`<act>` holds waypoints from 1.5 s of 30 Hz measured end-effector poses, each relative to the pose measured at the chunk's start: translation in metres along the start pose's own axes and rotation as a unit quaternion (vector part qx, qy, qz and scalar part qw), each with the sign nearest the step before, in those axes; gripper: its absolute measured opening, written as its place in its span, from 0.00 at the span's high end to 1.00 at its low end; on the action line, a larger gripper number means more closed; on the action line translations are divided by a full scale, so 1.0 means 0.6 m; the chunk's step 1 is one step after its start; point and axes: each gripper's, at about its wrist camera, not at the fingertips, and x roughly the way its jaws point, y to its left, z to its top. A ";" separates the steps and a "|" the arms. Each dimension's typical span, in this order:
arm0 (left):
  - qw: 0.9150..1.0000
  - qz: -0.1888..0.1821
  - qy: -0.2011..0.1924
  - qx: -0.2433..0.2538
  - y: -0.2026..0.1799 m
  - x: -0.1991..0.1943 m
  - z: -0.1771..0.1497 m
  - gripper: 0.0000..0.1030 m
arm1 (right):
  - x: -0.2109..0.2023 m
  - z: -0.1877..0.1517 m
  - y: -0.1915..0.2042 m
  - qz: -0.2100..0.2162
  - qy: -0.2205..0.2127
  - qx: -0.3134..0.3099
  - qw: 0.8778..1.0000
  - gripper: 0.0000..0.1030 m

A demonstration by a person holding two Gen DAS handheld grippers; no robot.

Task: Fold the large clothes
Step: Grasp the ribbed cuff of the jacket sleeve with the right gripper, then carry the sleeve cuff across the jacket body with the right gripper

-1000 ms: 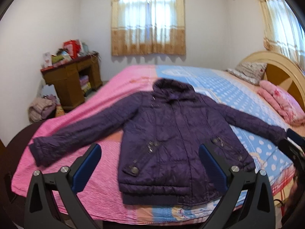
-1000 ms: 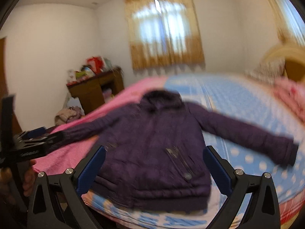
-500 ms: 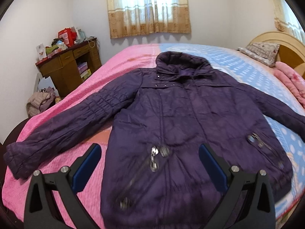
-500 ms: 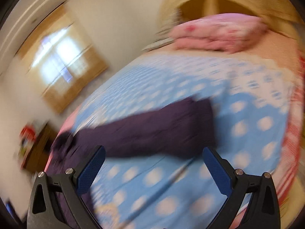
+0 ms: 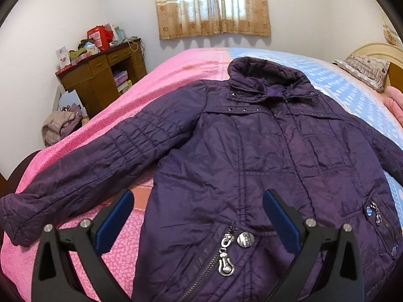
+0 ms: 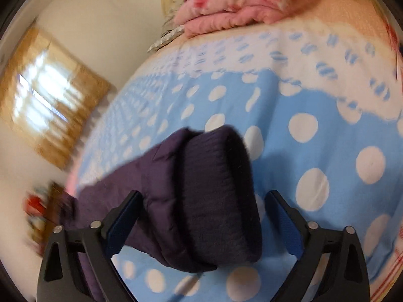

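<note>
A dark purple padded jacket (image 5: 264, 156) lies face up on the bed, zipped, both sleeves spread out. My left gripper (image 5: 197, 216) hovers open over its lower front near the left pocket zip, with nothing pressed between the blue pads. In the right wrist view the jacket's right sleeve cuff (image 6: 216, 196) lies on the blue dotted sheet. My right gripper (image 6: 201, 216) straddles that cuff. Its jaws are closing, the cuff sits between them, and the pads stand clear of the fabric.
The bed (image 5: 176, 75) carries a pink cover on the left and a blue dotted sheet (image 6: 327, 130) on the right. Folded pink bedding (image 6: 239, 7) and a pillow (image 5: 362, 70) lie by the headboard. A cluttered wooden desk (image 5: 100, 75) and a clothes pile (image 5: 60, 125) stand left.
Both grippers came down closer to the jacket. The right one swung and rolled from the jacket's front to the right sleeve cuff, which now sits between its narrowing jaws.
</note>
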 end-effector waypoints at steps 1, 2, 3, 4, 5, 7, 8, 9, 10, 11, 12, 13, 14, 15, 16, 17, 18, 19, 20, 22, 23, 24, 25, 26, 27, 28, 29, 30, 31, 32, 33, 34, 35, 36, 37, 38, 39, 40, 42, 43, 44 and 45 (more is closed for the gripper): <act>1.000 -0.001 0.000 -0.002 0.002 0.002 0.001 0.00 | 0.003 -0.005 0.002 0.011 0.010 -0.005 1.000 0.34; 1.000 -0.003 0.002 -0.004 0.005 0.000 -0.003 0.00 | 0.003 -0.005 0.003 0.015 0.011 -0.010 1.000 0.39; 1.000 -0.005 0.003 -0.005 0.005 0.003 0.000 0.00 | 0.001 -0.006 0.006 0.020 0.013 -0.025 0.999 0.47; 1.000 -0.006 0.005 -0.006 0.007 0.002 -0.002 0.00 | 0.002 -0.005 0.005 0.026 0.015 -0.029 0.999 0.50; 1.000 -0.008 0.007 -0.007 0.008 0.003 -0.003 0.00 | 0.001 -0.003 0.001 0.037 0.014 -0.026 0.999 0.53; 1.000 -0.011 0.008 -0.011 0.012 0.004 0.000 0.00 | 0.005 0.003 -0.007 0.052 0.015 -0.019 0.998 0.57; 1.000 -0.014 0.007 -0.015 0.014 0.001 0.000 0.00 | 0.006 0.005 -0.009 0.056 0.015 -0.017 0.998 0.58; 1.000 -0.017 0.007 -0.018 0.016 0.001 0.001 0.00 | 0.005 0.008 -0.010 0.056 0.013 -0.019 0.998 0.59; 1.000 -0.020 0.008 -0.020 0.018 -0.001 0.002 0.00 | 0.003 0.009 -0.007 0.055 0.011 -0.023 0.998 0.60; 0.999 -0.023 0.008 -0.023 0.021 -0.003 0.002 0.00 | -0.002 0.013 -0.001 0.051 0.006 -0.030 0.998 0.60; 0.999 -0.025 0.008 -0.023 0.024 -0.005 0.003 0.00 | -0.003 0.016 0.005 0.050 0.000 -0.035 0.998 0.61; 0.999 -0.024 0.009 -0.024 0.026 -0.006 0.003 0.00 | -0.008 0.022 0.011 0.050 -0.006 -0.040 0.998 0.62; 0.999 -0.022 0.010 -0.024 0.030 -0.006 0.004 0.00 | -0.011 0.026 0.017 0.050 -0.011 -0.044 0.998 0.62; 0.999 -0.023 0.010 -0.026 0.033 -0.006 0.005 0.00 | -0.018 0.034 0.027 0.051 -0.018 -0.051 0.997 0.63; 0.999 -0.025 0.011 -0.030 0.038 -0.005 0.006 0.00 | -0.022 0.039 0.037 0.052 -0.024 -0.057 0.997 0.63; 0.999 -0.025 0.013 -0.035 0.045 -0.005 0.006 0.00 | -0.028 0.047 0.048 0.053 -0.030 -0.066 0.996 0.63; 0.999 -0.027 0.016 -0.040 0.049 -0.003 0.007 0.00 | -0.036 0.058 0.064 0.056 -0.038 -0.080 0.995 0.63; 0.998 -0.033 0.019 -0.046 0.054 -0.003 0.006 0.00 | -0.040 0.064 0.077 0.056 -0.043 -0.090 0.993 0.64; 0.998 -0.038 0.020 -0.054 0.061 -0.002 0.007 0.00 | -0.044 0.071 0.090 0.056 -0.047 -0.100 0.992 0.64; 0.997 -0.041 0.018 -0.059 0.066 -0.004 0.005 0.00 | -0.057 0.090 0.129 0.059 -0.061 -0.130 0.988 0.65; 0.997 -0.040 0.017 -0.061 0.068 -0.005 0.004 0.00 | -0.062 0.092 0.143 0.061 -0.065 -0.138 0.986 0.65; 0.997 -0.041 0.016 -0.062 0.069 -0.006 0.003 0.00 | -0.068 0.100 0.165 0.065 -0.071 -0.152 0.984 0.65; 0.997 -0.044 0.015 -0.063 0.070 -0.008 0.002 0.00 | -0.073 0.103 0.183 0.068 -0.077 -0.164 0.981 0.65; 0.997 -0.047 0.014 -0.064 0.071 -0.009 0.001 0.00 | -0.081 0.104 0.205 0.071 -0.082 -0.178 0.978 0.65; 0.997 -0.049 0.013 -0.064 0.072 -0.010 0.000 0.00 | -0.088 0.107 0.233 0.075 -0.089 -0.196 0.974 0.65; 0.997 -0.050 0.012 -0.063 0.072 -0.012 0.000 0.00 | -0.095 0.107 0.257 0.078 -0.094 -0.211 0.970 0.65; 0.997 -0.051 0.011 -0.063 0.072 -0.013 0.000 0.00 | -0.101 0.107 0.283 0.082 -0.100 -0.229 0.965 0.65; 0.997 -0.053 0.010 -0.063 0.074 -0.015 -0.001 0.00 | -0.109 0.104 0.311 0.086 -0.105 -0.247 0.959 0.65; 0.996 -0.056 0.009 -0.064 0.075 -0.015 -0.001 0.00 | -0.117 0.099 0.340 0.093 -0.111 -0.266 0.953 0.65; 0.996 -0.057 0.008 -0.064 0.077 -0.016 0.000 0.00 | -0.125 0.093 0.367 0.098 -0.115 -0.284 0.947 0.66; 0.996 -0.058 0.007 -0.065 0.079 -0.018 0.000 0.00 | -0.134 0.086 0.400 0.107 -0.119 -0.304 0.939 0.66; 0.996 -0.058 0.005 -0.067 0.081 -0.019 -0.001 0.00 | -0.143 0.078 0.430 0.114 -0.123 -0.323 0.931 0.66; 0.996 -0.061 0.003 -0.069 0.084 -0.020 -0.001 0.00 | -0.149 0.069 0.451 0.121 -0.124 -0.338 0.925 0.66; 0.996 -0.062 0.002 -0.071 0.087 -0.021 -0.002 0.00 | -0.156 0.058 0.481 0.129 -0.126 -0.357 0.917 0.66; 0.995 -0.064 0.001 -0.073 0.089 -0.022 -0.002 0.00 | -0.163 0.045 0.508 0.137 -0.127 -0.375 0.908 0.66; 0.995 -0.065 0.000 -0.074 0.091 -0.022 -0.002 0.00 | -0.170 0.032 0.535 0.145 -0.128 -0.393 0.899 0.66; 0.995 -0.066 0.000 -0.075 0.093 -0.023 -0.003 0.00 | -0.177 0.013 0.572 0.156 -0.127 -0.417 0.886 0.67; 0.995 -0.067 -0.001 -0.075 0.095 -0.022 -0.003 0.00 | -0.182 0.000 0.591 0.161 -0.127 -0.429 0.879 0.67; 0.995 -0.068 -0.001 -0.077 0.099 -0.022 -0.004 0.00 | -0.193 -0.044 0.656 0.180 -0.121 -0.472 0.854 0.67; 0.995 -0.068 -0.001 -0.078 0.102 -0.021 -0.006 0.00 | -0.196 -0.067 0.682 0.187 -0.119 -0.490 0.843 0.67; 0.994 -0.069 -0.001 -0.081 0.107 -0.020 -0.007 0.00 | -0.198 -0.083 0.700 0.192 -0.117 -0.502 0.835 0.67; 0.994 -0.069 -0.001 -0.083 0.111 -0.020 -0.008 0.00 | -0.198 -0.114 0.733 0.202 -0.109 -0.523 0.821 0.67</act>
